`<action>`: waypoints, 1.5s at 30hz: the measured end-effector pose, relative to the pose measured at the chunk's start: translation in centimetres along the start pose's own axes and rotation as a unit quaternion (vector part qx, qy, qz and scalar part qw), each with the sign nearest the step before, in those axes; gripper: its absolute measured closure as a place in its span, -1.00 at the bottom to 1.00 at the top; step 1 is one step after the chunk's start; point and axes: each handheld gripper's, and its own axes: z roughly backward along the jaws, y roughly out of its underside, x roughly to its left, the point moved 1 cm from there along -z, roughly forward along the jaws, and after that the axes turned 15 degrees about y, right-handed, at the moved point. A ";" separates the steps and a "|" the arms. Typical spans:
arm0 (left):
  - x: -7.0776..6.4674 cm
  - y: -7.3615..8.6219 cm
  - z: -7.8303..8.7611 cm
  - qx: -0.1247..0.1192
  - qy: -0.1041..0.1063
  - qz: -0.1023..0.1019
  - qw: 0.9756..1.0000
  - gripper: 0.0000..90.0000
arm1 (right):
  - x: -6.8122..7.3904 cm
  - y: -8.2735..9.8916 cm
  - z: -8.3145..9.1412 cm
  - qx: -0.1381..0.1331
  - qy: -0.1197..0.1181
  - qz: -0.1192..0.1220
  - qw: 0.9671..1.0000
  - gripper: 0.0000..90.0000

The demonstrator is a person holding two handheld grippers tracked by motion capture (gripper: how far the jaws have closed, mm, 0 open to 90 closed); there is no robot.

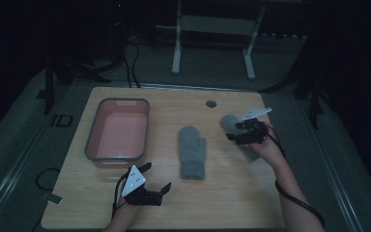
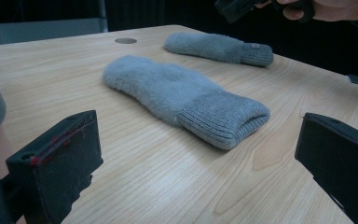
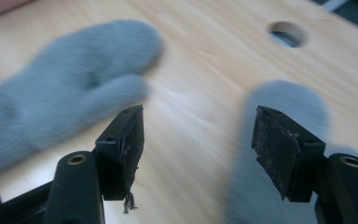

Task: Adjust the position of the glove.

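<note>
Far mitten (image 1: 235, 131) lies flat at the bench's (image 1: 232, 203) right side, long axis running near-to-far, directly under the right tool (image 1: 241, 131), jaws spread and empty above it; middle mitten (image 1: 192, 152) mid-bench, cuff toward left tool (image 1: 152, 180), also released, beside the pink bin (image 1: 118, 131).

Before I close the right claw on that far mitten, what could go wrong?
1. The right claw is open above the far mitten, which sits under just one pad; closing now may pinch only an edge or miss.
2. The right gripper view is blurred, so its aim is hard to judge.
3. The near mitten lies between the far one and the pink bin; a low carry might drag it.
</note>
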 end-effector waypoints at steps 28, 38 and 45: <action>-0.1 0.0 -0.1 0.002 0.004 -0.001 1.000 -0.99 | -2.3 6.3 -2.6 0.064 0.072 -0.156 0.983 0.79; -0.3 0.0 -0.2 0.002 0.008 -0.002 1.000 -0.99 | 0.8 7.2 3.7 0.025 0.158 -0.222 0.962 0.79; -0.4 -0.1 -0.2 0.003 0.006 -0.006 1.000 -0.99 | 1.6 9.0 5.9 0.044 0.207 -0.264 0.941 0.80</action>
